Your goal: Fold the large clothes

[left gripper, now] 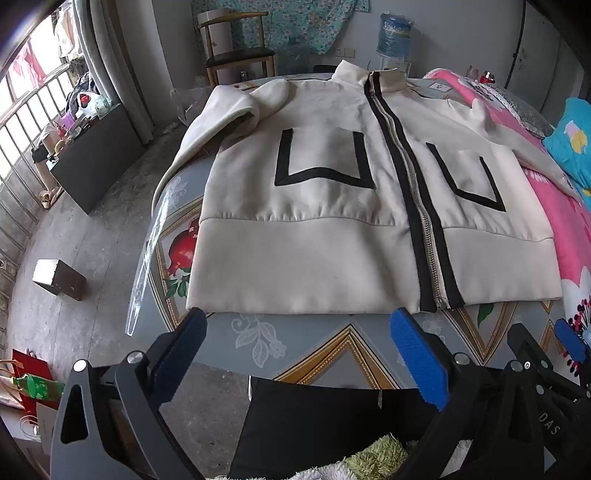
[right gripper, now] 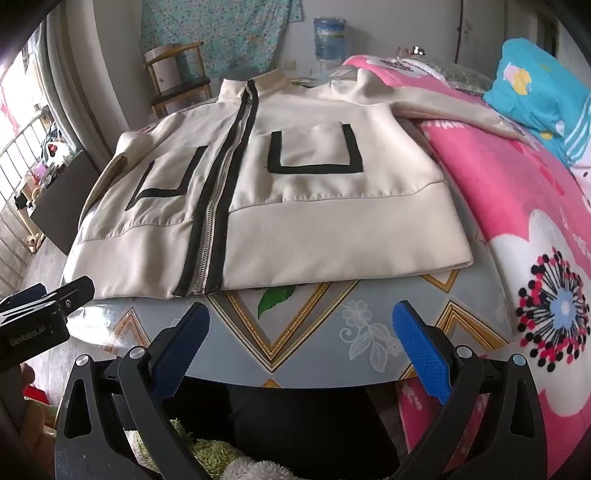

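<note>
Jacket (left gripper: 332, 206) lies flat and face up on the desk (left gripper: 314, 343), zipped shut, collar at the far side and hem toward the cameras; its black-edged zip (left gripper: 410, 184) runs from collar to hem; a black U-shaped trim marks each chest panel; one sleeve (left gripper: 218, 125) folds over the desk's far left edge, the other sleeve (right gripper: 454, 103) stretches onto the pink blanket (right gripper: 517, 206) at the right; the hem stops short of the desk's near edge, leaving a strip of patterned surface bare. Left gripper (left gripper: 306, 354) hangs over that near edge, its jaws spread wide and holding nothing, apart from the hem; right gripper (right gripper: 306, 350) is beside it, jaws likewise spread and empty, also clear of the cloth. A chair (left gripper: 236, 48) and a water bottle (left gripper: 395, 35) stand beyond the desk; a blue pillow (right gripper: 535, 85) rests on the blanket.
</note>
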Action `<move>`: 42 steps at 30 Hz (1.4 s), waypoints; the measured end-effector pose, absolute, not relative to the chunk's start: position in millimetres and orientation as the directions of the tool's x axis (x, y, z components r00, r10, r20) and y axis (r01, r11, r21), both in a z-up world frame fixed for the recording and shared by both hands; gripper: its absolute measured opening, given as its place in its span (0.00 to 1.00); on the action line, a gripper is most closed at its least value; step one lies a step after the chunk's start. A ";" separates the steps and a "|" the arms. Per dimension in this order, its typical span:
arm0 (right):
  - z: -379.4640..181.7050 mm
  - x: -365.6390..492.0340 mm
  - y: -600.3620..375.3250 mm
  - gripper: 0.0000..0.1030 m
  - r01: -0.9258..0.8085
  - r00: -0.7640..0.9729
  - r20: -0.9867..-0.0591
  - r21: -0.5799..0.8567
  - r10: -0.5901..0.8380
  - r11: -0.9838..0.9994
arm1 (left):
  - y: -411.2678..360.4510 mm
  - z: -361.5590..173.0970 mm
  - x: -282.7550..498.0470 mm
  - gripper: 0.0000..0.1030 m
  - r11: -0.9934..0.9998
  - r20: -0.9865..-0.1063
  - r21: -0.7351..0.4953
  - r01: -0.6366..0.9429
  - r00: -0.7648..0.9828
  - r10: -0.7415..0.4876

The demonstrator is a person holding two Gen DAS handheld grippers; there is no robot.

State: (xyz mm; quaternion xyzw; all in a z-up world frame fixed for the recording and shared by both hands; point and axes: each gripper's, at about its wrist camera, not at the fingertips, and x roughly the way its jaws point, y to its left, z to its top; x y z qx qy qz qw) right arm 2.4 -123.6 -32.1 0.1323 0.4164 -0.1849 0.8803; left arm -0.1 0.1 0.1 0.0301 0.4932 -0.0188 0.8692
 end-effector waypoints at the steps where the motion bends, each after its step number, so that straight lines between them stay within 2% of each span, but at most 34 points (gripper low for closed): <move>1: -31.9 2.3 -123.5 0.93 0.436 0.584 -0.782 0.078 -0.216 0.897 | 0.0 0.0 0.0 0.95 0.997 -0.860 0.033 0.063 0.511 -0.004; 42: -27.6 0.6 -117.9 0.93 0.431 0.580 -0.782 0.055 -0.230 0.901 | 2.2 -3.1 -0.6 0.95 0.998 -0.863 0.036 0.051 0.506 0.005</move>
